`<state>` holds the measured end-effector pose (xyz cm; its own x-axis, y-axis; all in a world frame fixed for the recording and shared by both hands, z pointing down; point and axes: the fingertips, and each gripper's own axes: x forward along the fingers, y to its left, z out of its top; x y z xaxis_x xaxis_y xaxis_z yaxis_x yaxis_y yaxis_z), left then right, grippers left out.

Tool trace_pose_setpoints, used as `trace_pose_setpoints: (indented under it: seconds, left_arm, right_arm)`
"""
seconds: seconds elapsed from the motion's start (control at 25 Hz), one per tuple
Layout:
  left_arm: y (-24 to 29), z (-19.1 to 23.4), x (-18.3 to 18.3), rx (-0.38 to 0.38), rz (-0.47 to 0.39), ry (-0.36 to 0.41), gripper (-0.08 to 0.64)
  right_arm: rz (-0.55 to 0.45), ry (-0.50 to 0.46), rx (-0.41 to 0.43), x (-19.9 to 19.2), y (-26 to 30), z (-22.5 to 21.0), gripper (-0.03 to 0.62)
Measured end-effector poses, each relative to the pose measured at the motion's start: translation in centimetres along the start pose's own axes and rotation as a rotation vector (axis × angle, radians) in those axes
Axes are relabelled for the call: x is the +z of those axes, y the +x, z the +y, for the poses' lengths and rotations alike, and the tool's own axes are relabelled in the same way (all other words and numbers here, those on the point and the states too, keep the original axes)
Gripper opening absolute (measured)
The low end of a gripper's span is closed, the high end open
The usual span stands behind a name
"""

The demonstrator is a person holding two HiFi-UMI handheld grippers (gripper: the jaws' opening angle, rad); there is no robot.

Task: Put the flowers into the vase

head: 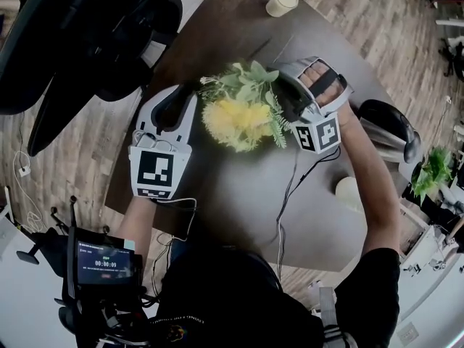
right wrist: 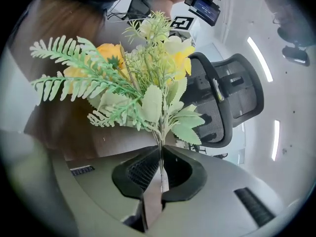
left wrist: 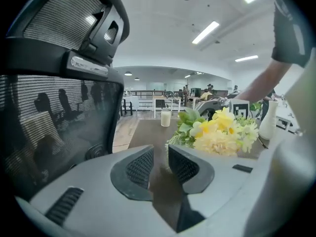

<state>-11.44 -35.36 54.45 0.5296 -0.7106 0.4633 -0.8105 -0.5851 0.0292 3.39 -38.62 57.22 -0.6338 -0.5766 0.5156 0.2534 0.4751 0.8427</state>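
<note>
Right gripper [right wrist: 160,157] is clamped on the flowers [head: 243,114] low on the stalk. Left gripper [left wrist: 159,157] is empty, jaws narrowly apart, just beside the blooms. We note the table [head: 239,187] below, the flowers held clear above it, and the vase [left wrist: 269,120] standing well apart to the right. We judge the carry to be in hand. Recommended: hold the thin stem [right wrist: 159,139] firmly, turn the bunch stem-down before the vase mouth, and let the left gripper steady the vase.
</note>
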Motion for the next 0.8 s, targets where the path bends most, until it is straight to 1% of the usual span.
trace_pose_setpoints:
  seconds: [0.2, 0.36, 0.48, 0.6, 0.8]
  left_arm:
    - [-1.1, 0.0, 0.7, 0.022, -0.008, -0.001, 0.094]
    - [-2.6, -0.8, 1.8, 0.031, -0.021, 0.011, 0.094]
    - [-3.5, -1.4, 2.5, 0.031, -0.03, 0.019, 0.094]
    - [-3.9, -2.0, 2.8, 0.024, -0.033, 0.028, 0.094]
    - [-4.2, -2.5, 2.1, 0.012, -0.033, 0.032, 0.094]
  right_arm:
    - [0.024, 0.117, -0.069, 0.2, -1.7, -1.3, 0.038]
    - [0.031, 0.202, -0.131, 1.4, -4.0, -2.7, 0.038]
    - [0.04, 0.286, -0.182, 2.0, -5.6, -3.6, 0.038]
    - [0.033, 0.362, -0.212, 2.8, -6.6, -3.9, 0.038]
    - [0.015, 0.547, -0.271, 4.2, -7.6, -4.0, 0.038]
